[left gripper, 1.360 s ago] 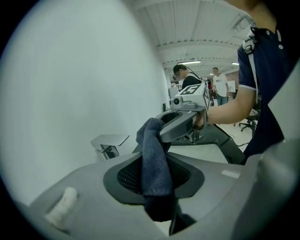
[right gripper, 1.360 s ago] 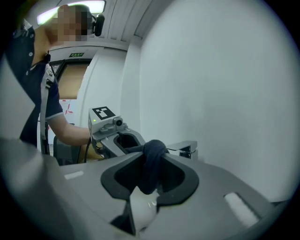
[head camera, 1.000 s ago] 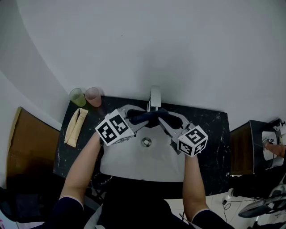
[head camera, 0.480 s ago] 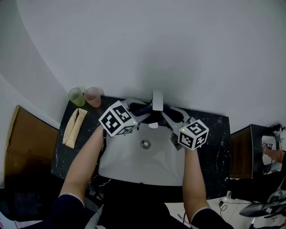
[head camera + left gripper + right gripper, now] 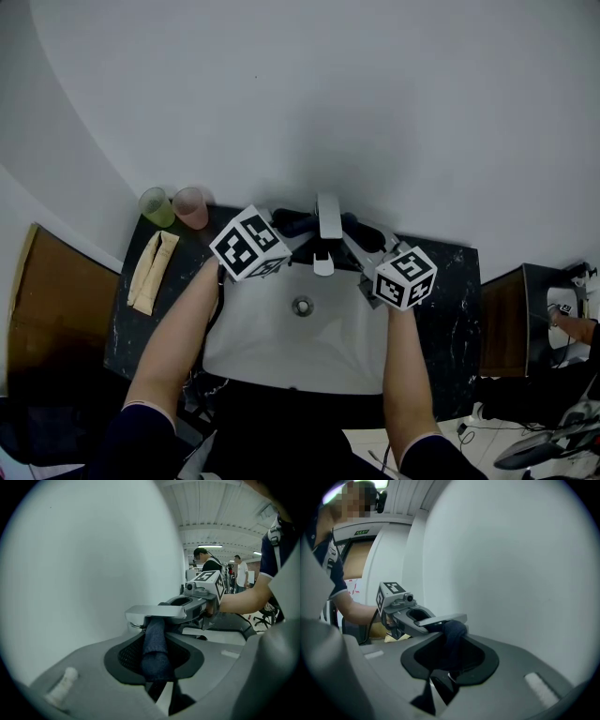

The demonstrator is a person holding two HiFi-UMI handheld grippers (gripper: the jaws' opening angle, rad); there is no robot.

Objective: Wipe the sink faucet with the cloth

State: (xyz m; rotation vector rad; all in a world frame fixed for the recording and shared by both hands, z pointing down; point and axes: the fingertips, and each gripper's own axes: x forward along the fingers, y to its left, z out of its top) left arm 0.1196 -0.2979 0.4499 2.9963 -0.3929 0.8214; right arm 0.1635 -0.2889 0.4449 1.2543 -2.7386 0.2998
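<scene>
**A:** What is the biggest thing here?

**B:** The wall [image 5: 328,94]. It is plain, matte and pale, and it curves away at the left. Below it runs the table [image 5: 450,309], a black stone-like slab with pale speckles. Sunk in it is the sink [image 5: 309,352], a smooth white basin with rounded corners.

**A:** And the smaller pieces?

**B:** A long beige folded strip [image 5: 150,270] lies on the table's left end; what it is I cannot tell. The faucet [image 5: 325,225] stands at the sink's back rim, bright metal with a flat, squared top. Two translucent cups stand side by side in the back left corner, a green cup [image 5: 157,206] and a pink cup [image 5: 191,206]. A small round drain [image 5: 302,306] sits in the basin floor.

**A:** Where is the cloth?

**B:** The cloth [image 5: 298,223] is dark blue, soft and woven, bunched into a thick rope. It loops round the back of the faucet, beneath the flat top, and one end leads out to each side.

**A:** And the claws?

**B:** Both are matte grey with a black lining round the jaws. The left claw [image 5: 157,665] is clenched on the left end; its jaws have just been closing, with the cloth between them. The right claw [image 5: 449,660] grips the right end. From each claw the cloth runs straight ahead to the faucet.
</scene>
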